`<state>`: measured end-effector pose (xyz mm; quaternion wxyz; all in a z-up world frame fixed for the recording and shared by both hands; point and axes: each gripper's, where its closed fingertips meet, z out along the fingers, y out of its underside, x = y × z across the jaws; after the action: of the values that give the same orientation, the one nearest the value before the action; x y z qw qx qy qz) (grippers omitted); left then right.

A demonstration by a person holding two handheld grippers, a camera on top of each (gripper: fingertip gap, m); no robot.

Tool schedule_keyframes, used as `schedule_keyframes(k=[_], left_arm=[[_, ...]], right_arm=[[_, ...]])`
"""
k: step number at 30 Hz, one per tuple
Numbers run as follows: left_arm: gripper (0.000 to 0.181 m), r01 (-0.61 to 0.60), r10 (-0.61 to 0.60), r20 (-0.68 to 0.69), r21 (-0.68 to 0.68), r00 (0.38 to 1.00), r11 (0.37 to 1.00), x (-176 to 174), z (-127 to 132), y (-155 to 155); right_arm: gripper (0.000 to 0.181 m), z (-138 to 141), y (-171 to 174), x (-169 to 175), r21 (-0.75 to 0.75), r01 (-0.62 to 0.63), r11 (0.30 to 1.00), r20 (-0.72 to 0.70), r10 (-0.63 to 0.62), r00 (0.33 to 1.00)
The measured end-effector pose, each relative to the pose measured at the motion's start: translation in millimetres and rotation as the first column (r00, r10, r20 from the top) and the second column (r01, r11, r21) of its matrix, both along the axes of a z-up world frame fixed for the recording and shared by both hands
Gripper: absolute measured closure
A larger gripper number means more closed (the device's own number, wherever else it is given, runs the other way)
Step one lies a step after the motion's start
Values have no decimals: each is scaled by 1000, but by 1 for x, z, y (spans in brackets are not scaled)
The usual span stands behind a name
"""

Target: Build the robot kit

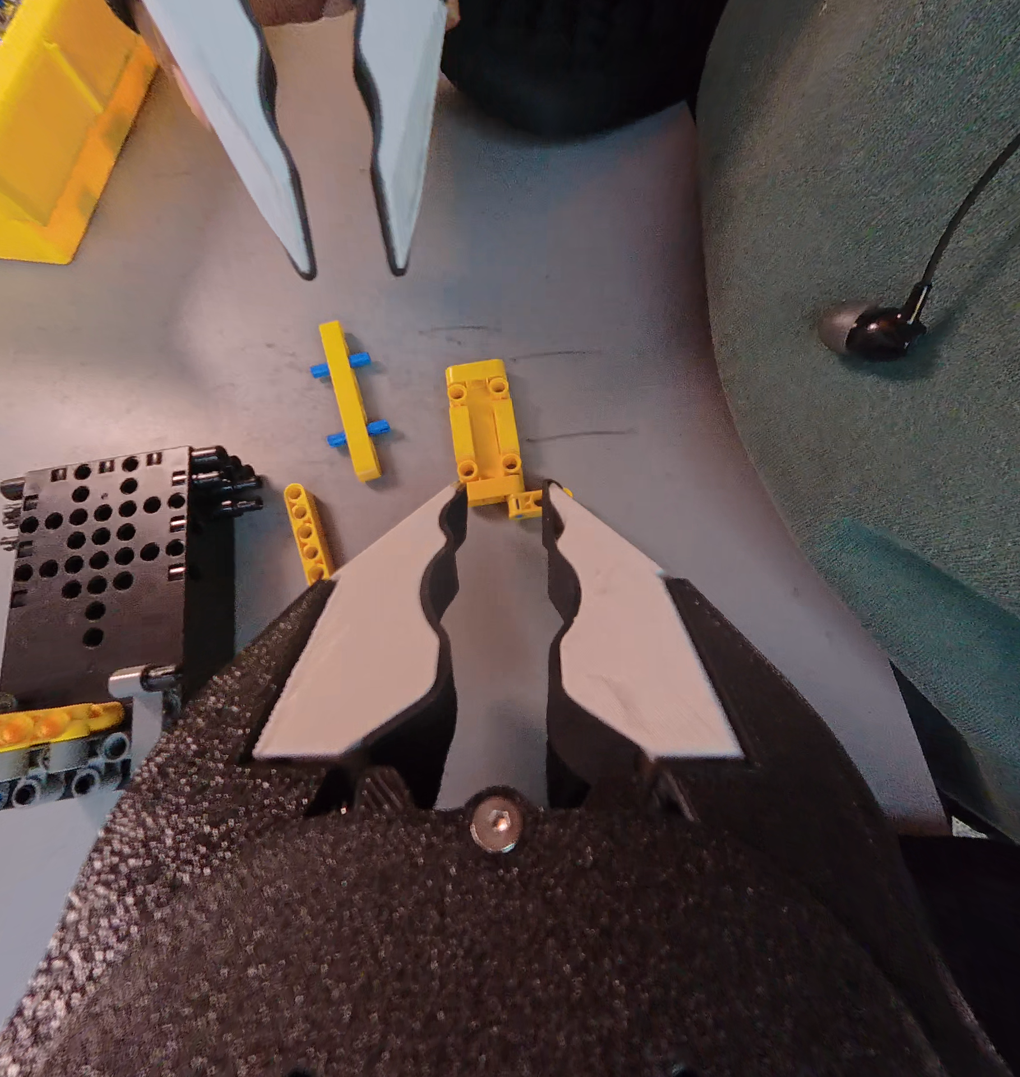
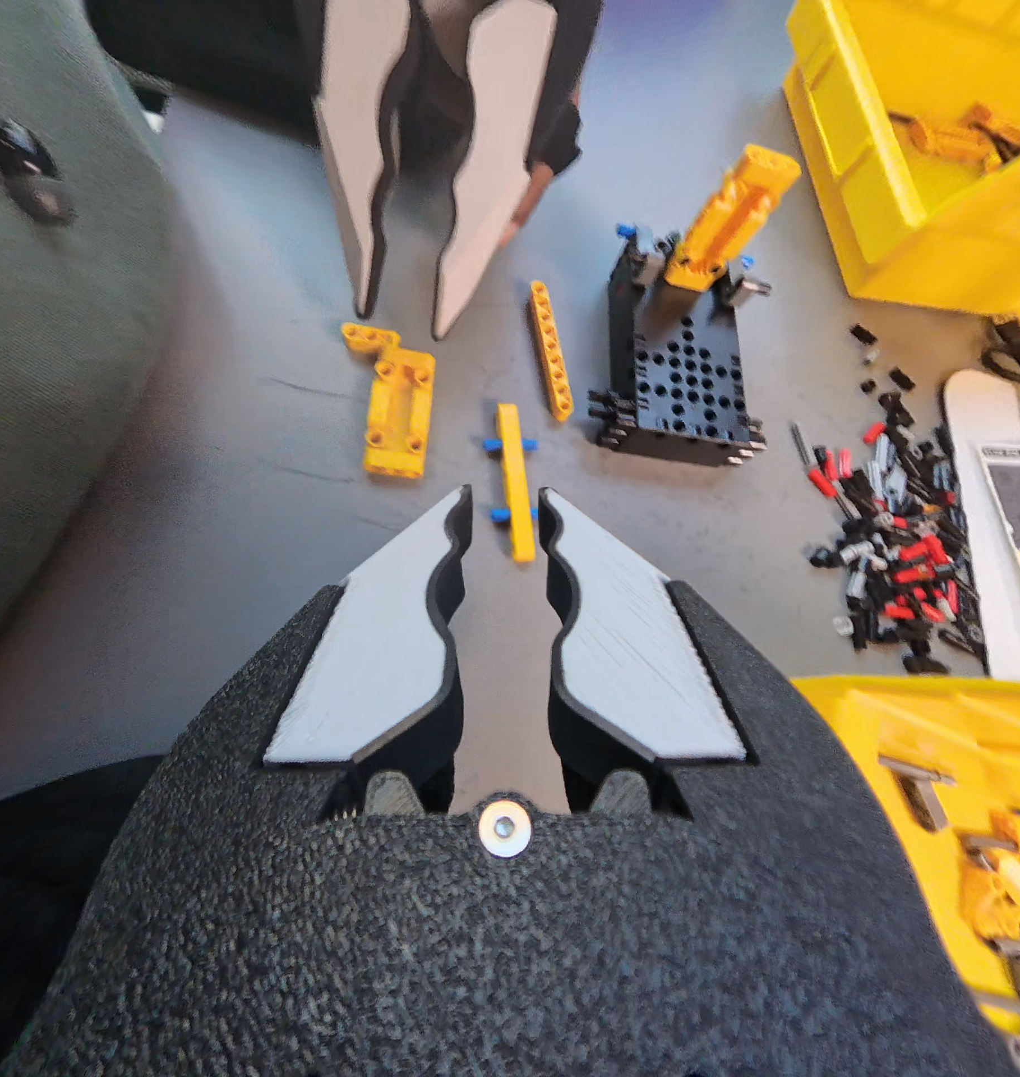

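Your left gripper (image 1: 501, 495) has its jaws apart, empty, right at the near end of the one yellow bracket block (image 1: 484, 428). Your right gripper (image 2: 504, 495) is spread too, around the one yellow bar with two blue pins (image 2: 516, 484). One holed yellow beam (image 2: 551, 349) lies beyond, on the bench (image 2: 233, 495).

beam with pins (image 2: 515, 481) right of block (image 2: 398, 408) | perforated frame (image 2: 679, 384) farther right
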<state>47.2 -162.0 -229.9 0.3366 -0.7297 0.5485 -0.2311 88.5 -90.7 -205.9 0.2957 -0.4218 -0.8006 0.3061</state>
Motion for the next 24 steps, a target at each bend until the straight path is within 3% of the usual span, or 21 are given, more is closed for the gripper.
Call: schedule_keyframes(k=[2, 5, 7, 11, 14, 17, 21, 24], left_arm=[[155, 4, -5, -35, -18, 999, 1000, -1, -3, -4], [155, -11, 8, -51, -55, 999, 998, -4, -2, -9], [156, -50, 47, -58, -52, 997, 997, -9, -3, -7], [158, -130, 129, -9, -52, 992, 990, -16, 5, 1], [155, -188, 199, 103, -112, 975, 976, -23, 21, 8], [153, -239, 284, 277, -184, 918, 953, -27, 49, 18], [156, -202, 311, 479, -266, 821, 943, -20, 83, 23], [165, -250, 319, 439, -208, 840, 946, -17, 77, 29]], right_arm=[[156, 1, -28, -4, -38, -80, 996, 22, 80, 997], [140, -21, -56, -15, -28, -132, 991, 120, 134, 984], [142, -36, -57, -23, 6, -115, 993, 165, 113, 980], [157, -36, -64, -29, -27, -122, 992, 170, 125, 978], [157, -20, -54, -41, 99, -108, 989, 3, 108, 994], [158, 25, -40, -51, 250, -31, 968, -307, 110, 946], [158, 53, -23, -53, 557, 117, 822, -457, 186, 870], [157, 64, -22, -53, 676, 182, 714, -487, 248, 837]])
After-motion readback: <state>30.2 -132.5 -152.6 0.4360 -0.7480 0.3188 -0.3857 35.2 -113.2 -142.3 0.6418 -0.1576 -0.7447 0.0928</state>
